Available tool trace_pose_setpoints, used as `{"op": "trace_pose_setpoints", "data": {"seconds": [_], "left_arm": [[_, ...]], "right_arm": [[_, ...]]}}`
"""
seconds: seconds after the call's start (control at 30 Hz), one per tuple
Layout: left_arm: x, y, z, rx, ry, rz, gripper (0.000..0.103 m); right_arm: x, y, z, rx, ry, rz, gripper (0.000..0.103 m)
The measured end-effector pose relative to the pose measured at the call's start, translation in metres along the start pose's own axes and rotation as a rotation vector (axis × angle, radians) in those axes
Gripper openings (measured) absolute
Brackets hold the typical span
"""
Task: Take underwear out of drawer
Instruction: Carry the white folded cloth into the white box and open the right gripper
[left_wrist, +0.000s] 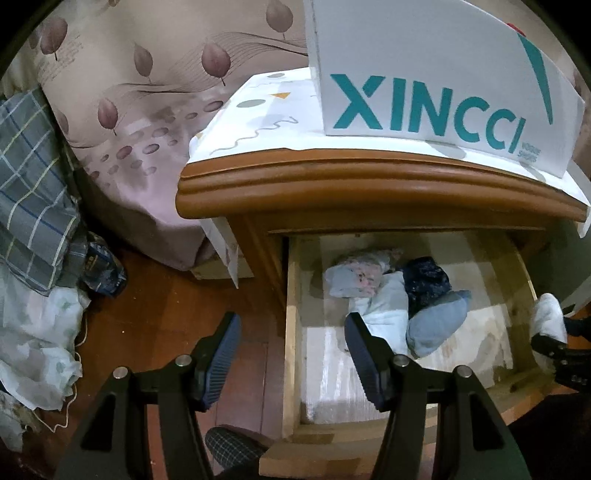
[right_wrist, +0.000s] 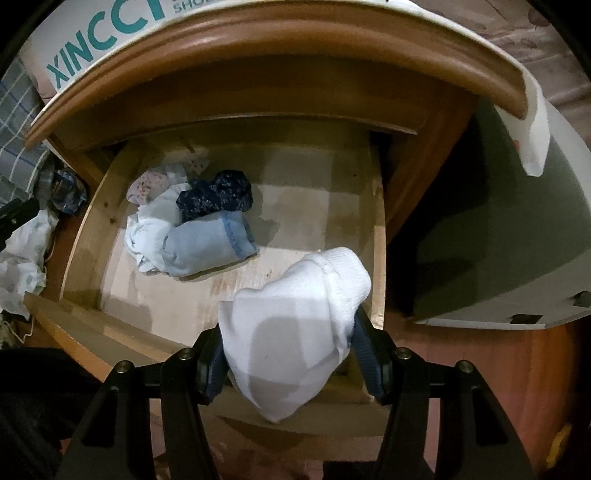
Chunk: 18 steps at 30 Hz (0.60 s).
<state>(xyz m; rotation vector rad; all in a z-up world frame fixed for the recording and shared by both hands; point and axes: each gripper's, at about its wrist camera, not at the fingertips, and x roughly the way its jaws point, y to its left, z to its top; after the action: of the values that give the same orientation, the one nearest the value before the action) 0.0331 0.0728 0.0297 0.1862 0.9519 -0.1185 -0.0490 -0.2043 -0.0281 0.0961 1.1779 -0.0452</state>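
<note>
The wooden drawer (left_wrist: 293, 321) of a nightstand stands pulled open. A pile of folded underwear (left_wrist: 399, 295) lies in it: floral, white, dark blue and light blue pieces; it also shows in the right wrist view (right_wrist: 192, 221). My right gripper (right_wrist: 291, 354) is shut on a white garment (right_wrist: 295, 325) and holds it above the drawer's front right corner; that garment shows at the right edge of the left wrist view (left_wrist: 548, 319). My left gripper (left_wrist: 291, 354) is open and empty, straddling the drawer's left wall, above it.
A white XINCCI box (left_wrist: 424, 74) stands on the nightstand top (left_wrist: 332, 181). A bed with a leaf-print cover (left_wrist: 129, 92) is to the left. Plaid cloth (left_wrist: 33, 177) and crumpled plastic (left_wrist: 33, 350) lie on the wooden floor. A pale cabinet (right_wrist: 498, 240) stands to the right.
</note>
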Motion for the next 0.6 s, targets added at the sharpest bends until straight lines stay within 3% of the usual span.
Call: {"op": "trace_pose_setpoints", "data": {"seconds": [0.4, 0.6], "left_arm": [[0.000, 0.004, -0.001, -0.012, 0.008, -0.004, 0.060], [0.000, 0.006, 0.000, -0.027, 0.010, -0.020, 0.060]], "right_arm": [[-0.074, 0.001, 0.026, 0.003, -0.098, 0.024, 0.055], [-0.138, 0.008, 0.055, -0.046, -0.195, 0.026, 0.055]]}}
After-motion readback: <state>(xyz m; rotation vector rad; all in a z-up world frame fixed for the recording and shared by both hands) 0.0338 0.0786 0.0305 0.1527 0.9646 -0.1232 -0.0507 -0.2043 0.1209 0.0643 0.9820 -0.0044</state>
